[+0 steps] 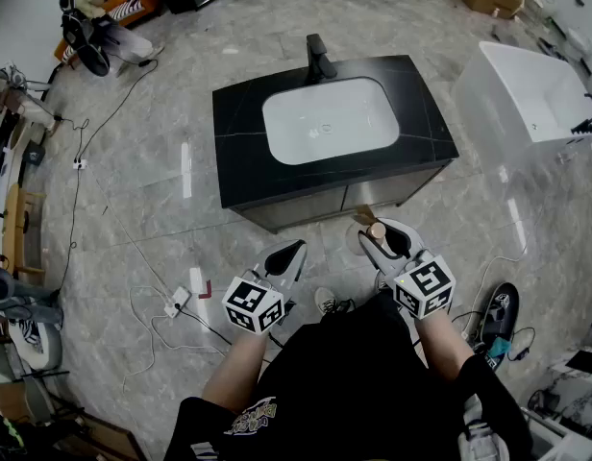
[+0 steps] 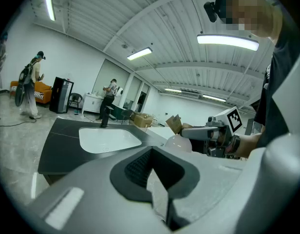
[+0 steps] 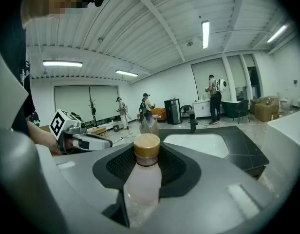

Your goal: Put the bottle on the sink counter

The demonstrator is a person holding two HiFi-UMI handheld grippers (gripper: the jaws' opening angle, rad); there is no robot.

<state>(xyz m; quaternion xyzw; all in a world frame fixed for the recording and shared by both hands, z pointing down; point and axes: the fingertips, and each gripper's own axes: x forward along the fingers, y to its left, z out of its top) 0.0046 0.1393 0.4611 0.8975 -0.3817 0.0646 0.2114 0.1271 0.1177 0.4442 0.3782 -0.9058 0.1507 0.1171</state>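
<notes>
The black sink counter (image 1: 240, 157) with a white basin (image 1: 325, 118) and a dark faucet (image 1: 320, 59) stands just ahead of me. My right gripper (image 1: 375, 241) is shut on a pale pink bottle (image 3: 141, 182) with a wooden cap (image 3: 147, 148), held upright below and in front of the counter's front edge. The left gripper (image 1: 292, 251) hovers beside it, to the left, shut with nothing in it. In the left gripper view the counter (image 2: 60, 147) lies ahead, and the right gripper (image 2: 208, 133) with the bottle (image 2: 175, 142) shows on the right.
A white bathtub (image 1: 527, 89) stands right of the counter. Cables and a power strip (image 1: 179, 302) lie on the marble floor at the left. Shoes (image 1: 331, 302) sit by my feet. People stand far back in the room (image 3: 214, 99).
</notes>
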